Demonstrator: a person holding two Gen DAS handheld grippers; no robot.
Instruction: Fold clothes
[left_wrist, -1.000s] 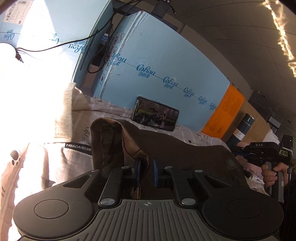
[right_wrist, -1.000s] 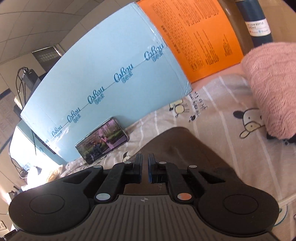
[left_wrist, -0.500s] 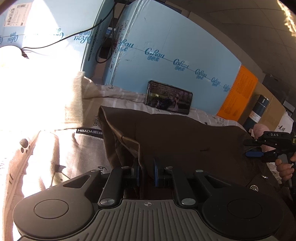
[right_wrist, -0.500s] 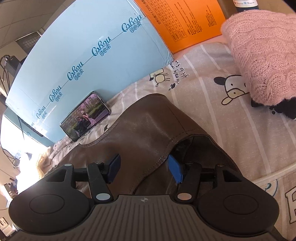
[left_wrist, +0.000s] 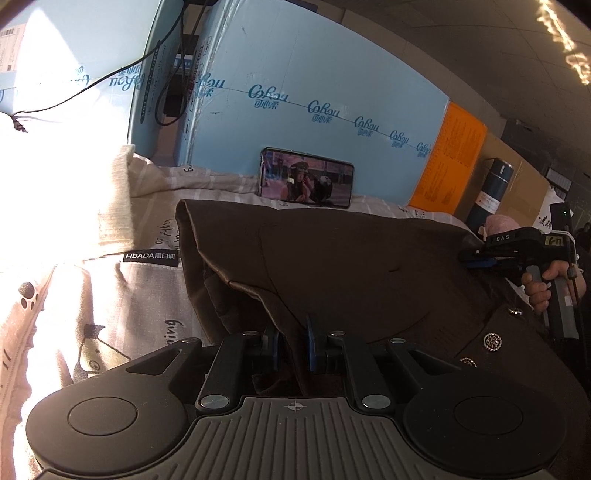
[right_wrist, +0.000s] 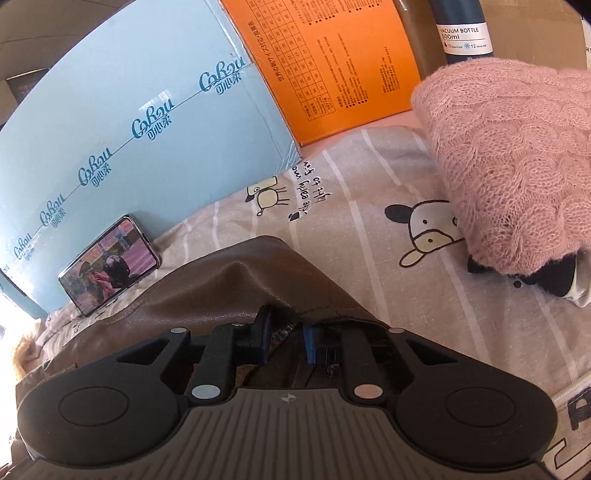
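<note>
A dark brown jacket (left_wrist: 351, 258) with metal buttons lies spread on the patterned bed sheet (left_wrist: 110, 295); it also shows in the right wrist view (right_wrist: 221, 291). My left gripper (left_wrist: 291, 349) is shut on the jacket's near left edge, with fabric pinched between its blue pads. My right gripper (right_wrist: 286, 339) is closed on the jacket's right edge, with cloth between its pads. The right gripper also shows in the left wrist view (left_wrist: 476, 258), held by a hand at the jacket's far right.
A phone (left_wrist: 306, 177) leans on a light blue box (left_wrist: 314, 92) behind the jacket. An orange box (right_wrist: 332, 62), a dark vacuum bottle (right_wrist: 463, 29) and a folded pink knit sweater (right_wrist: 509, 166) are at the right. The sheet (right_wrist: 369, 221) has cartoon prints.
The jacket has been spread wider and flatter across the sheet. My right gripper opened half a second ago and has now closed again on the jacket's right edge. My left gripper has stayed shut.
</note>
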